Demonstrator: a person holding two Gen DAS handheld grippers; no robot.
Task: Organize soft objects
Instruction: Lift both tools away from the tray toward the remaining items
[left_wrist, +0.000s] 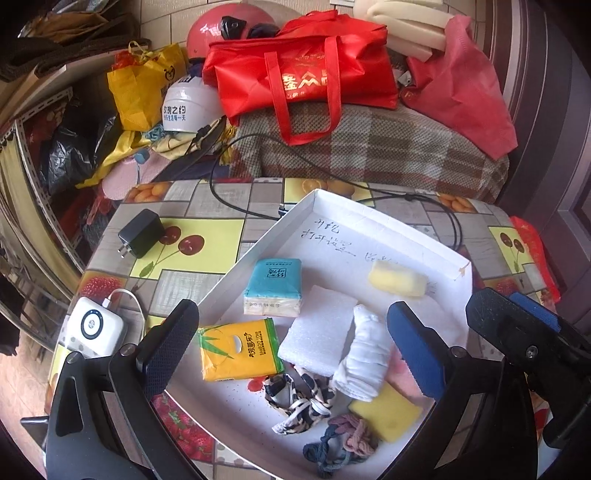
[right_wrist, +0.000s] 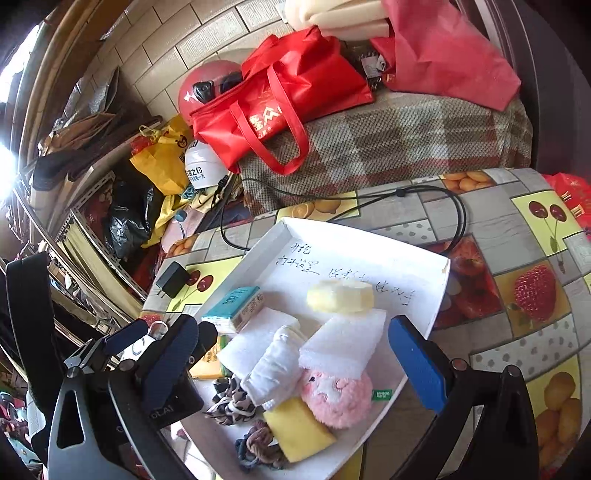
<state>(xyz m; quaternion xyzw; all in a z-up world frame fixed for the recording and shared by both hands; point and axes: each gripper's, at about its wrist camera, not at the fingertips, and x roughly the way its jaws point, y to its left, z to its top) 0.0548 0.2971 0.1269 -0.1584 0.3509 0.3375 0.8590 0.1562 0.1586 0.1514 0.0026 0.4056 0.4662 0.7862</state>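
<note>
1. My left tool and right tool hung spread and empty above the white tray.
2. Tissue packs, sponges and the plush lay gathered inside it on the desk.

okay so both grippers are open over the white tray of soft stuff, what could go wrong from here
1. The white tray seems to overhang the table's near edge; pressing its near end might tip it.
2. The hair ties lie by the tray's near rim and could get knocked out.
3. The black cable loops just beyond the tray and could snag if it shifts.
</note>
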